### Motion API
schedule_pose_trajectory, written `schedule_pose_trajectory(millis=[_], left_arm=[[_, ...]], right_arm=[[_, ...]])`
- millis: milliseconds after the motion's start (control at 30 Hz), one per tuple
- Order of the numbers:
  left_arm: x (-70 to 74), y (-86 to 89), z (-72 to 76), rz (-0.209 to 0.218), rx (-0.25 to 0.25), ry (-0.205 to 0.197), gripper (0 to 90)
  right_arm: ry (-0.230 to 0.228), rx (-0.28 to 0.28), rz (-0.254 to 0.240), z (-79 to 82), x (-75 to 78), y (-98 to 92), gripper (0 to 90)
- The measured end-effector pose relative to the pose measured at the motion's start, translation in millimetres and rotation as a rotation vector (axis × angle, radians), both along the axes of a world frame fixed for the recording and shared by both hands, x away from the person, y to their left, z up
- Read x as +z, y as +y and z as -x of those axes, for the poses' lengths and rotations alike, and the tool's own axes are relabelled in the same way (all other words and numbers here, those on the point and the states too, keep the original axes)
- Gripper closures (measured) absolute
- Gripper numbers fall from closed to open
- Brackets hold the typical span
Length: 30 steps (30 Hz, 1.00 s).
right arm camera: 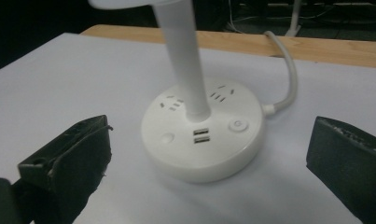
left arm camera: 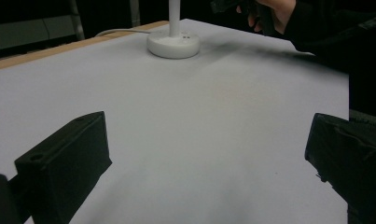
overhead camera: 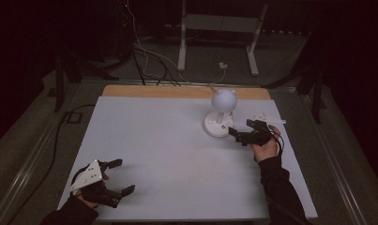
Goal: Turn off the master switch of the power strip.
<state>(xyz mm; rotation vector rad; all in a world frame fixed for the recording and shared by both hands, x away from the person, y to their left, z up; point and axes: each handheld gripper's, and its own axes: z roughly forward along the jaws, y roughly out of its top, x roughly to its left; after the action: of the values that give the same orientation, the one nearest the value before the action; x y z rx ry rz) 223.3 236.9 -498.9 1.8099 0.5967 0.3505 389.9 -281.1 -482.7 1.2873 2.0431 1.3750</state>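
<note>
1. The white lamp (overhead camera: 220,115) stands on the table (overhead camera: 168,154) toward its far edge.
2. Right gripper (overhead camera: 243,131) sits just beside the lamp's round base (right arm camera: 203,136), jaws spread wide, nothing between them.
3. Left gripper (overhead camera: 115,177) rests well apart from the lamp, jaws spread, empty.

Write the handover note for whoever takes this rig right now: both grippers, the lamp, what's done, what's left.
Right hand-held gripper: open, nothing between the jaws, just in front of the lamp's base and aimed at it, not touching.
Left hand-held gripper: open, empty, near the front left corner of the table, far from the lamp.
Lamp: white, with a round head, upright at the far right of the table; its cable runs off the back edge. It appears unlit.
Done: nothing I can confirm from how things lie.
Left: probably the round button on the base, or another grasp on the stem.
</note>
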Motion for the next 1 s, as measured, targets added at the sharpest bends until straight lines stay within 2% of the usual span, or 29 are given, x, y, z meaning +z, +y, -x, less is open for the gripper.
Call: schedule_pose_trajectory(millis=[67, 233, 467, 667, 900, 967, 1000], left_arm=[[0.3, 0.2, 0.1, 0.004, 0.000, 0.000, 0.5], [0.6, -0.1, 0.6, 0.001, -0.002, -0.001, 0.4], [0.6, -0.3, 0.6, 0.000, -0.003, 0.000, 0.5], [0.9, -0.5, 1.0, 0.000, -0.005, -0.001, 0.4], [0.8, -1.1, 1.2, -0.001, -0.007, -0.002, 0.4], [0.8, -1.2, 1.3, -0.001, -0.008, -0.002, 0.4], [0.9, -1.2, 1.4, -0.002, -0.008, -0.002, 0.4]], right_arm=[[-0.009, 0.015, 0.008, 5.7, 2.7, 1.9, 0.0], [-0.022, 0.062, -0.011, 23.5, 11.9, 7.2, 0.0], [-0.028, 0.115, -0.019, 42.8, 14.5, 15.9, 0.0], [-0.016, 0.186, -0.013, 65.4, 11.5, 25.9, 0.0], [0.005, 0.236, 0.004, 80.8, 1.7, 32.9, 0.0], [0.004, 0.244, 0.031, 85.4, -1.2, 35.2, 0.0], [0.007, 0.253, 0.030, 87.7, -2.3, 35.8, 0.0]])
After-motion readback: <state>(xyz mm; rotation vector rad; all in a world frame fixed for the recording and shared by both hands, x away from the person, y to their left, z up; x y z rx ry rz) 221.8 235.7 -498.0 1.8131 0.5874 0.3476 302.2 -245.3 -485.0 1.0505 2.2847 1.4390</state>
